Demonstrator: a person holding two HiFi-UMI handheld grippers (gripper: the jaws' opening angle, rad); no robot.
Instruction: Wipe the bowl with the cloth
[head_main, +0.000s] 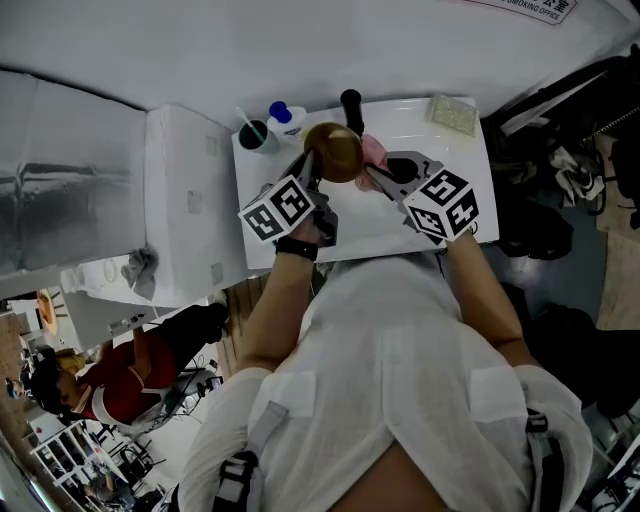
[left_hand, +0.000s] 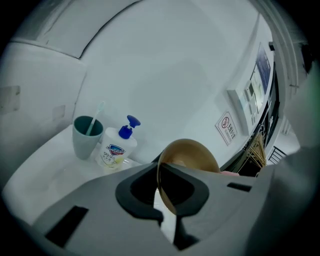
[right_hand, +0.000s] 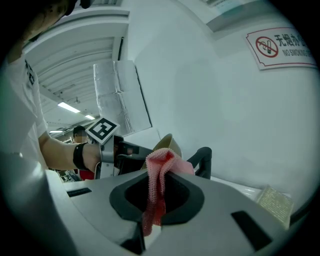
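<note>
A golden-brown bowl (head_main: 334, 150) is held up over the white counter (head_main: 380, 232), tilted on its side. My left gripper (head_main: 312, 165) is shut on its rim; in the left gripper view the rim of the bowl (left_hand: 192, 152) runs edge-on between the jaws of that gripper (left_hand: 167, 200). My right gripper (head_main: 378, 178) is shut on a pink cloth (head_main: 374, 150) just right of the bowl. In the right gripper view the cloth (right_hand: 159, 175) hangs bunched between the jaws of my right gripper (right_hand: 157, 210), with the bowl (right_hand: 167, 143) right behind it.
A teal cup with a toothbrush (head_main: 254, 133) and a soap pump bottle (head_main: 285, 118) stand at the counter's back left. A black tap (head_main: 352, 105) rises behind the bowl. A pale sponge (head_main: 452, 113) lies at the back right. A white cabinet (head_main: 190, 190) adjoins the counter's left.
</note>
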